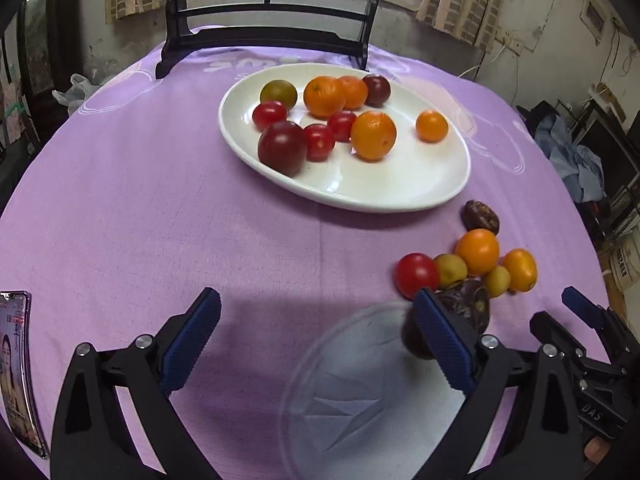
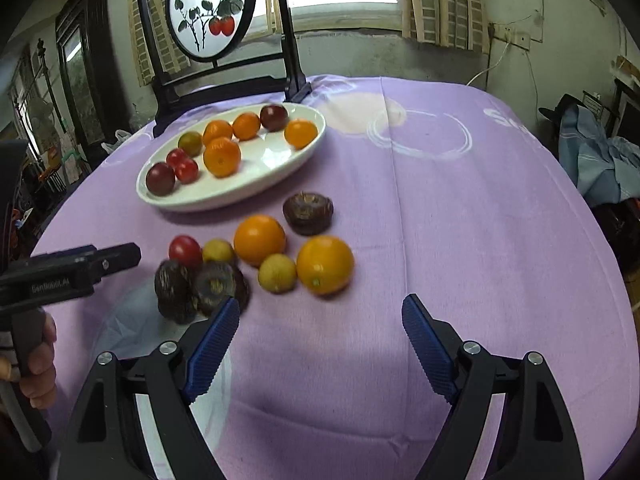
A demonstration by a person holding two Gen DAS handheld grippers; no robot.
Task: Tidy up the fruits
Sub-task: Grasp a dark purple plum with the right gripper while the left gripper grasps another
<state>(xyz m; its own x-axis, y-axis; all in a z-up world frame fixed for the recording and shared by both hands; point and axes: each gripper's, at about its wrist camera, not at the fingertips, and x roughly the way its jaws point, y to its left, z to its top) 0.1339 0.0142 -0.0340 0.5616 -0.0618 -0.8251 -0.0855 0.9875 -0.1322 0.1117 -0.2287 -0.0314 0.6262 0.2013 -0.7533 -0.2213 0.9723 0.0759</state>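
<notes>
A white oval plate [image 1: 400, 188] [image 2: 256, 188] holds several oranges, red tomatoes and dark plums. Loose fruit lies on the purple cloth: a red tomato [image 1: 416, 274] [image 2: 185, 251], oranges [image 1: 478, 251] [image 2: 325, 265], small yellow fruits [image 2: 277, 273] and dark brown wrinkled fruits [image 2: 308, 208] [image 2: 218, 286]. My left gripper [image 1: 316, 310] is open and empty, its right finger [image 1: 440, 336] in front of a dark fruit [image 1: 472, 304]. My right gripper [image 2: 320, 312] is open and empty, just short of the loose pile. A clear plastic dish [image 1: 360, 392] lies under the left gripper.
A black wooden screen stand [image 2: 224, 80] stands at the table's far edge behind the plate. A phone [image 1: 16, 368] lies at the left edge in the left wrist view. The other gripper shows at the right of the left wrist view [image 1: 592, 328] and at the left of the right wrist view [image 2: 72, 268].
</notes>
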